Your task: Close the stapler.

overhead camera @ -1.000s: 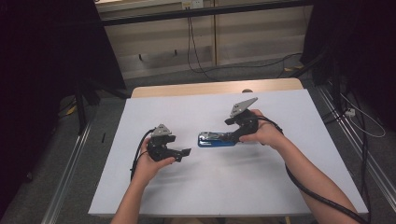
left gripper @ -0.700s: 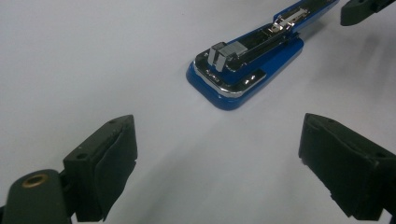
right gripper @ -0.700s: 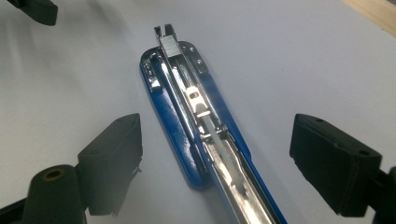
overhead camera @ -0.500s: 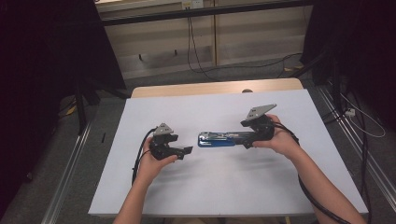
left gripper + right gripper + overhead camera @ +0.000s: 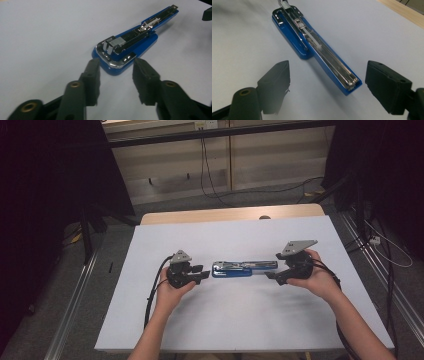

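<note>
Blue stapler [image 5: 130, 47] lies just ahead of both grippers' parted jaws.

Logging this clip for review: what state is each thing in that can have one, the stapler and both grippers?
Blue stapler: swung fully open and flat on the white table, metal staple channel exposed, held by neither gripper.
Left gripper: jaws have just been closing, now either side of the stapler's hinge end, pads not pressing on it.
Right gripper: jaws wide open, the stapler's long end lying between them, untouched.
</note>
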Motion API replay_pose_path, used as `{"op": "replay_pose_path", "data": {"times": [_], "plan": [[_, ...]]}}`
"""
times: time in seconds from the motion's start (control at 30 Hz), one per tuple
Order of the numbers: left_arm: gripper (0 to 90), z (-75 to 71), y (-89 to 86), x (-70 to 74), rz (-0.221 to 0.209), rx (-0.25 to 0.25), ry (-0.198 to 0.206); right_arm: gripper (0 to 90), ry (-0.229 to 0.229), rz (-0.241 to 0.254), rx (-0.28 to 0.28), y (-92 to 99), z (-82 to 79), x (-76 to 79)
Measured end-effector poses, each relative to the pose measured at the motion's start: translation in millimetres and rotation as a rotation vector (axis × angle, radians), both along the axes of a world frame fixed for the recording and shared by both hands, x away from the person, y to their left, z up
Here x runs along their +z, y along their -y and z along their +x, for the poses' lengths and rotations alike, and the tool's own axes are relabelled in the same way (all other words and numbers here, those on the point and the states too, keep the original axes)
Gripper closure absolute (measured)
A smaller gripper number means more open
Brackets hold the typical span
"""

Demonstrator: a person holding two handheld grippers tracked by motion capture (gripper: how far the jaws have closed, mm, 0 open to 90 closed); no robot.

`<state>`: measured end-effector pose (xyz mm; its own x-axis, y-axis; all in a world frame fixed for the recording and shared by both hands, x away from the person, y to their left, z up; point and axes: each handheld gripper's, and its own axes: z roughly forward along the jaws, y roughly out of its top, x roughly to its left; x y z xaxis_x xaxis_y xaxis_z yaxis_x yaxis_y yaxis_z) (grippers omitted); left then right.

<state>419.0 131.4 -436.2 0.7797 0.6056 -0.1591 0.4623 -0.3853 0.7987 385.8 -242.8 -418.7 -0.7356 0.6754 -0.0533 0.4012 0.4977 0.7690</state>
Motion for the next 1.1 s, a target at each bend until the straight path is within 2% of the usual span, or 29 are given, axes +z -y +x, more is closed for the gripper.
{"op": "replay_pose_path", "data": {"times": [0.23, 0.3, 0.43, 0.57, 0.63, 0.7, 0.77, 0.83, 0.87, 1.0, 1.1], "plan": [[79.4, 0.2, 4.9, -3.3, -0.004, -0.004, -0.007, 20.3, 0.001, -0.019, -0.045, 14.5, -10.8, -8.0], [83.1, 0.1, 7.0, -4.9, 0.0, -0.006, -0.007, 20.2, 0.0, -0.01, -0.06, 19.1, -13.5, -9.5], [88.1, 0.1, 10.7, -7.5, 0.013, -0.002, 0.008, 21.5, -0.006, -0.015, -0.093, 25.6, -19.0, -12.8], [90.0, 1.1, 13.3, -9.4, 0.008, 0.005, 0.013, 26.8, -0.003, -0.014, -0.103, 29.0, -20.4, -18.6], [90.0, 1.5, 15.5, -11.0, 0.011, 0.006, 0.017, 33.0, -0.008, -0.002, -0.117, 29.9, -18.6, -22.0], [90.0, 1.7, 18.1, -12.1, 0.021, 0.002, 0.02, 38.7, -0.008, -0.012, -0.126, 30.0, -17.1, -24.9], [90.0, 2.4, 21.0, -13.1, 0.023, 0.0, 0.03, 49.0, -0.013, -0.008, -0.137, 29.3, -16.1, -26.2], [90.0, 3.4, 23.9, -14.7, 0.015, 0.006, 0.031, 51.8, -0.008, -0.008, -0.145, 27.9, -14.5, -26.9], [90.0, 3.8, 25.1, -15.6, 0.012, 0.008, 0.028, 56.7, -0.008, -0.009, -0.149, 27.4, -13.7, -27.2], [90.0, 4.3, 27.8, -17.1, 0.024, 0.001, 0.041, 63.1, -0.01, -0.019, -0.151, 26.0, -10.7, -30.1], [90.0, 4.9, 29.1, -16.9, 0.017, 0.006, 0.046, 68.8, -0.026, -0.009, -0.151, 25.4, -9.9, -31.6]]}}
